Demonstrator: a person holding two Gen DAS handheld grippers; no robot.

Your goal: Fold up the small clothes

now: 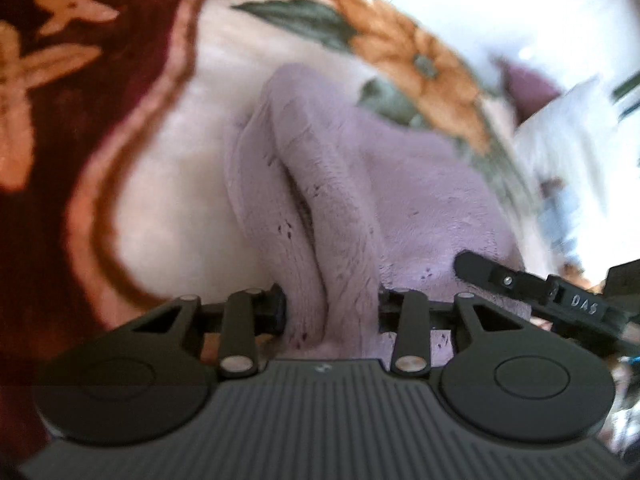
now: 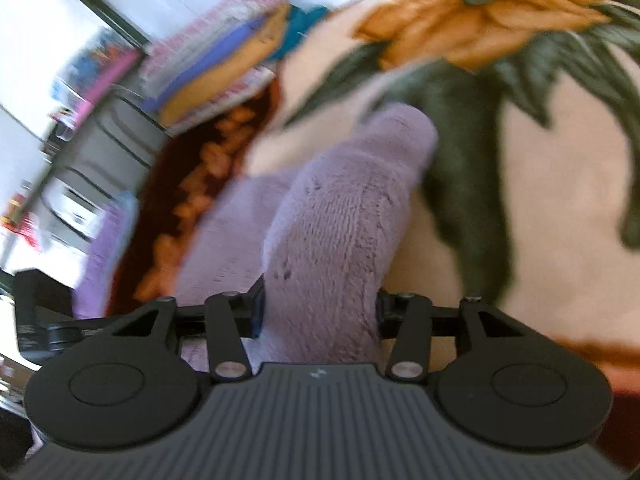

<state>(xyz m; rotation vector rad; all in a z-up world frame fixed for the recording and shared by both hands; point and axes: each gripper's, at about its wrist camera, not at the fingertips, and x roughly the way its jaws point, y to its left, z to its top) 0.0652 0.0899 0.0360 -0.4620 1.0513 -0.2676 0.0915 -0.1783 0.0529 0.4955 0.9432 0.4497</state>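
A lilac fleece garment (image 1: 400, 200) lies bunched on a cream blanket. In the left wrist view a thick fold of it runs up from between the jaws of my left gripper (image 1: 332, 312), which is shut on it; the cloth hides the pads. In the right wrist view another rounded fold of the lilac garment (image 2: 344, 208) fills the gap of my right gripper (image 2: 320, 312), shut on it too. A black finger of the right gripper (image 1: 520, 280) rests on the cloth at the right of the left wrist view.
The blanket (image 1: 160, 184) is cream with orange flowers, green leaves and a dark red border (image 1: 60, 240). A stack of folded clothes (image 2: 216, 64) sits at its far edge. A white cloth (image 1: 568, 136) lies beyond the garment. Shelving stands at the left (image 2: 80, 168).
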